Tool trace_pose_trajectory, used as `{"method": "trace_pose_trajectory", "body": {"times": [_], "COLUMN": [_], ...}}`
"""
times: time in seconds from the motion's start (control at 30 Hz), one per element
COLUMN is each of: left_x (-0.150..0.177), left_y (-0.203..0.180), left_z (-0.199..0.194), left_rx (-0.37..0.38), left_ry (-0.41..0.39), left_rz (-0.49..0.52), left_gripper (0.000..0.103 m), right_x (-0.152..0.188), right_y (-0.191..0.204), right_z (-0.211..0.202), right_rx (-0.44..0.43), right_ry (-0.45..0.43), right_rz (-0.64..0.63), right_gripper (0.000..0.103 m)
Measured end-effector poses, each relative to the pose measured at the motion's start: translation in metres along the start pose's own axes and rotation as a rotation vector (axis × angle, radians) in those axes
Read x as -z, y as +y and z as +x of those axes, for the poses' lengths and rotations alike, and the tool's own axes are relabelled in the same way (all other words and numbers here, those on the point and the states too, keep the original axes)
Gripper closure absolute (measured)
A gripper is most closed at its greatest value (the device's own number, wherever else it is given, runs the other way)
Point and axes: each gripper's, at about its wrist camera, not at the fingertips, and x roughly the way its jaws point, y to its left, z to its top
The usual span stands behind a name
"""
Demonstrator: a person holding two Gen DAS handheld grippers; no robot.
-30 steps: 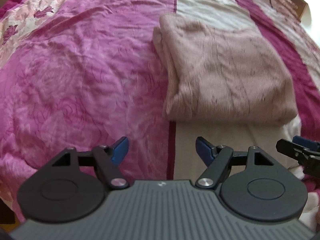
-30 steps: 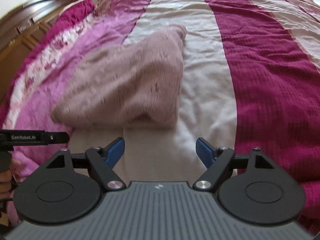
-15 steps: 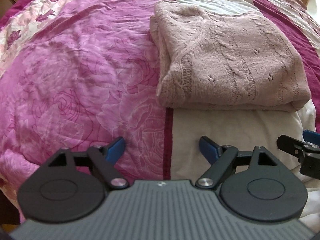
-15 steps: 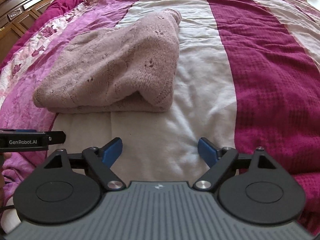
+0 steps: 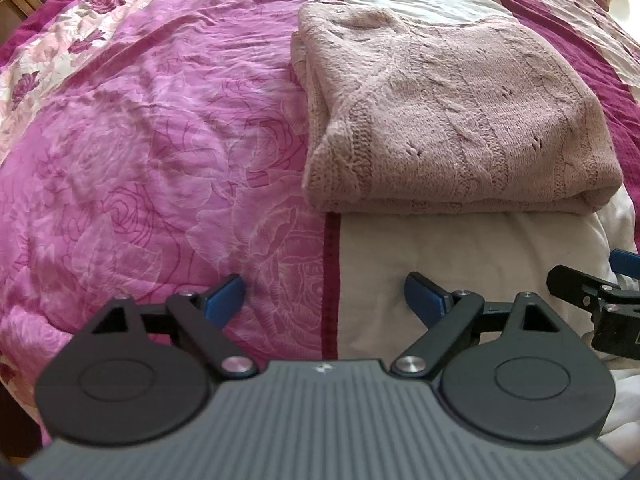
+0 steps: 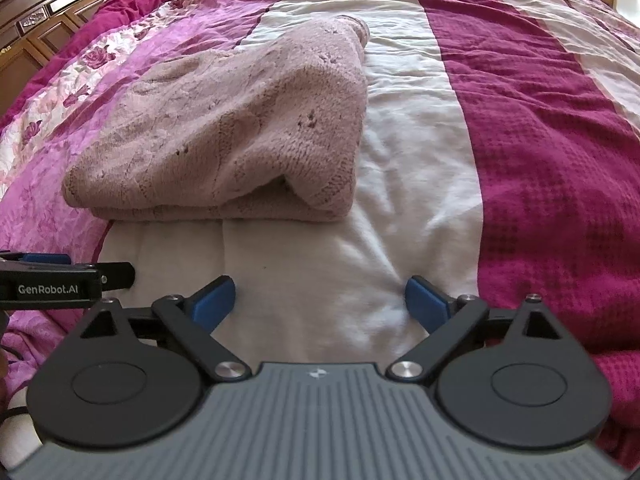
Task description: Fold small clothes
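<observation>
two grippers in view, both empty. left gripper [image 5: 323, 296]: blue fingertips [image 5: 224, 295] well apart, jaws just been opening, nothing between them but bedspread; hovering over the seam where pink rose-print fabric meets a cream stripe. right gripper [image 6: 320, 300]: blue fingertips [image 6: 425, 300] spread wide, jaws likewise just been opening, nothing between them; positioned over the cream stripe. seen also from the left wrist view at 3 o'clock, at the frame edge [image 5: 624, 264]; left gripper seen from the right wrist view at 9 o'clock [image 6: 44, 258], bearing a printed label.

one folded knit sweater [image 5: 452, 120], dusty pink, lying flat on the bedspread [image 5: 140, 140], clear of both grippers. from the left wrist view: at 1 o'clock of the fingertips, folded edge facing the camera, straddling cream stripe and pink print. from the right wrist view [image 6: 224, 128]: at 11 o'clock, upper layer lifted slightly at the near right corner, leaving a small gap in the fold.

dark magenta stripe [image 6: 552, 152] at 2 o'clock in the right wrist view. wooden furniture [image 6: 44, 20] at 10 o'clock, beyond the bed edge.
</observation>
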Motion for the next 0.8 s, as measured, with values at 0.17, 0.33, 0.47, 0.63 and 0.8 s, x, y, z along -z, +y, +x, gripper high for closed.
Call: {"method": "trace_pose_trajectory", "body": {"times": [0.17, 0.33, 0.47, 0.63, 0.8], "left_x": [-0.0001, -0.0001, -0.0001, 0.0001, 0.0000], "left_y": [0.0002, 0.0003, 0.0003, 0.0003, 0.0004], "left_z": [-0.0002, -0.0003, -0.0004, -0.0004, -0.0004], "left_rx": [0.000, 0.000, 0.000, 0.000, 0.000], "left_ry": [0.000, 0.000, 0.000, 0.000, 0.000], "left_rz": [-0.001, -0.001, -0.001, -0.001, 0.000], "left_gripper": [0.014, 0.014, 0.014, 0.014, 0.014], "right_x": [0.0002, 0.0003, 0.0000, 0.0004, 0.0005], "right_y": [0.0005, 0.0006, 0.0008, 0.0007, 0.0007], "right_z": [0.0006, 0.0003, 0.0005, 0.0005, 0.0005], "right_rx": [0.001, 0.001, 0.001, 0.001, 0.001], "right_ry": [0.000, 0.000, 0.000, 0.000, 0.000], "right_rz": [-0.004, -0.003, -0.004, -0.003, -0.003], "right_gripper": [0.006, 0.005, 0.005, 0.005, 0.005]}}
